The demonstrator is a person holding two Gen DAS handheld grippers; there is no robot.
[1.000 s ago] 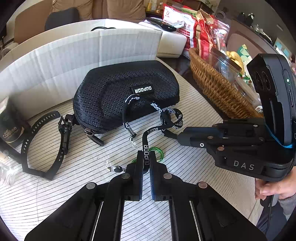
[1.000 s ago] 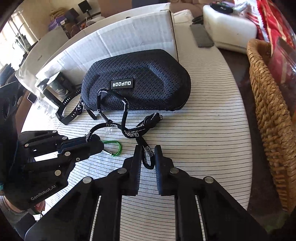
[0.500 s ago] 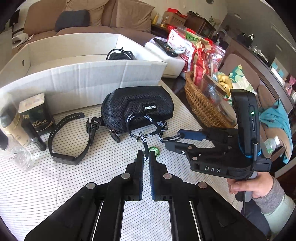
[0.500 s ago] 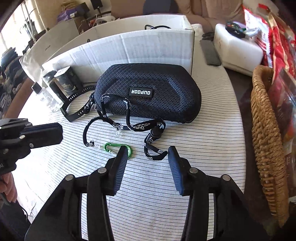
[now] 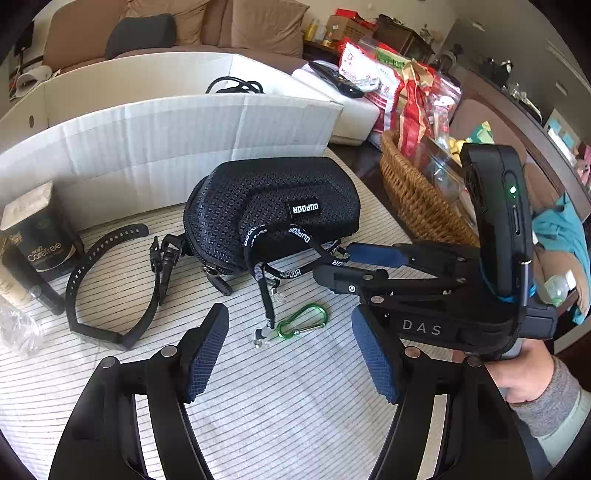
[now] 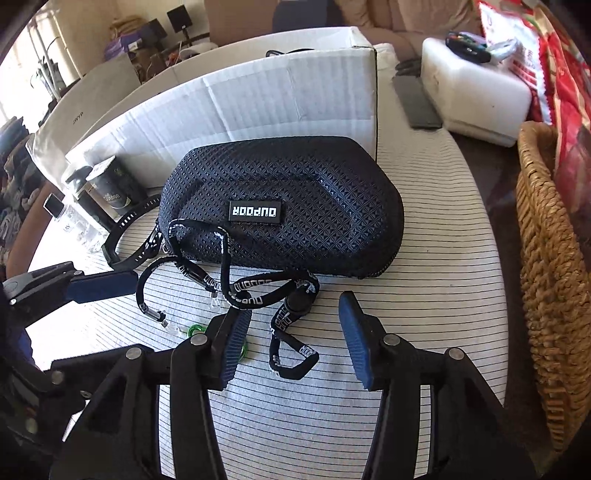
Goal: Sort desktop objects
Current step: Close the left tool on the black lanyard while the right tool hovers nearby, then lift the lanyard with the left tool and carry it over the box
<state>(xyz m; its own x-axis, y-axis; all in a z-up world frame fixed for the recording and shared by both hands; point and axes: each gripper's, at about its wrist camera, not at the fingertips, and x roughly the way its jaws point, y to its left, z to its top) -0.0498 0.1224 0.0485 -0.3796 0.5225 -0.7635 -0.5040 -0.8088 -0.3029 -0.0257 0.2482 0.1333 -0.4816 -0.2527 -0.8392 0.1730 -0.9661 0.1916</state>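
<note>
Lanyard (image 6: 255,291) lies loose between both open hand-held grippers.

Both tongs are black plastic frames with round silver pivot pins and ribbed blue pads on the fingers (image 5: 201,360). The right tongs (image 5: 354,266) bear white "DAS" lettering, an upright black housing with a green light, and a blue band. The hand (image 5: 517,373) wears a grey knit cuff.

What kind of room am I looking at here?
Most likely a home living room: a brown sofa with cushions stands behind the table, a wicker basket of snack packets sits to the side, and a remote control lies nearby.
</note>
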